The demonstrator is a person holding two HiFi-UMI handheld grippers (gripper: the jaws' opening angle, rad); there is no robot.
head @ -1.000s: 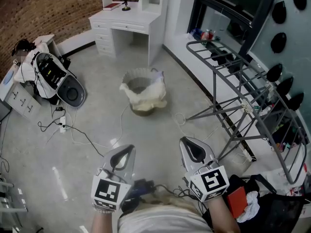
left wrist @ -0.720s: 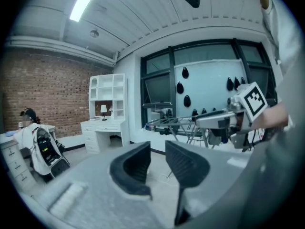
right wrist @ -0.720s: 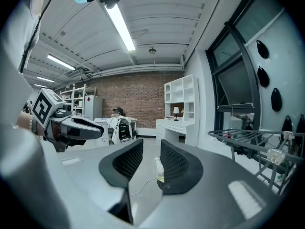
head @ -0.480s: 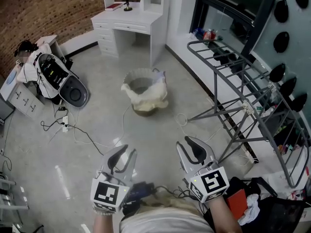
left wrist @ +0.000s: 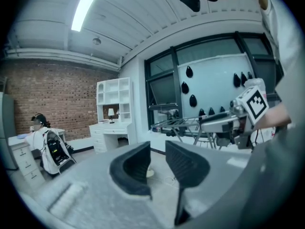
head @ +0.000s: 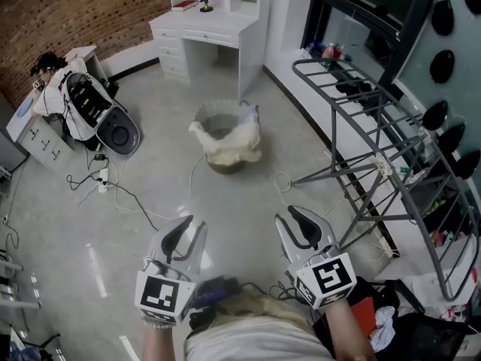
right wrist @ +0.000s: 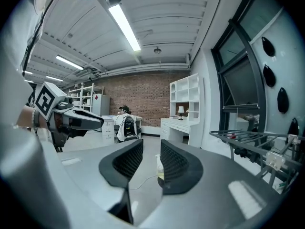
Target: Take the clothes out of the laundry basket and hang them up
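Note:
The round laundry basket (head: 225,138) stands on the grey floor ahead, with cream clothes (head: 229,147) draped over its rim. A grey metal drying rack (head: 376,126) stands to its right with bare bars. Both grippers hover low near my body, far short of the basket. My left gripper (head: 188,233) is open with nothing between its fingers. My right gripper (head: 299,222) is open and empty too. In the left gripper view, the left gripper (left wrist: 158,151) frames the distant basket (left wrist: 149,173). The right gripper (right wrist: 151,149) shows the basket (right wrist: 159,171) in its gap and the rack (right wrist: 248,140) at the right.
A white desk (head: 207,28) with a lamp stands at the back. A person (head: 46,66) sits at the far left beside a black-and-white device (head: 101,115). Cables and a power strip (head: 101,179) trail over the floor. A dark bag with red and white items (head: 391,322) lies at lower right.
Both grippers went from shut to open. The head view has shifted slightly, so the basket and desk sit a little further right in the picture.

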